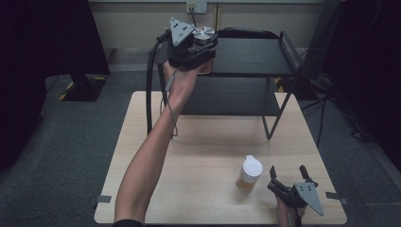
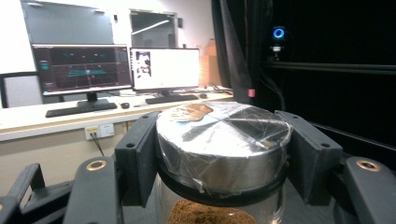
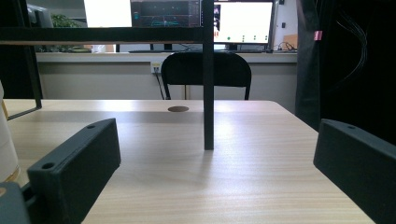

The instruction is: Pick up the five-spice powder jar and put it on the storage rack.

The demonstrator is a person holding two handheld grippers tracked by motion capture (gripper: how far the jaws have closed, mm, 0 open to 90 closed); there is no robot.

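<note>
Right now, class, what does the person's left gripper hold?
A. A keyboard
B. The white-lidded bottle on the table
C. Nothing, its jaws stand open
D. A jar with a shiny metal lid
D: in the left gripper view the left gripper has its black jaws pressed against both sides of the jar, at its shiny metal lid.
</note>
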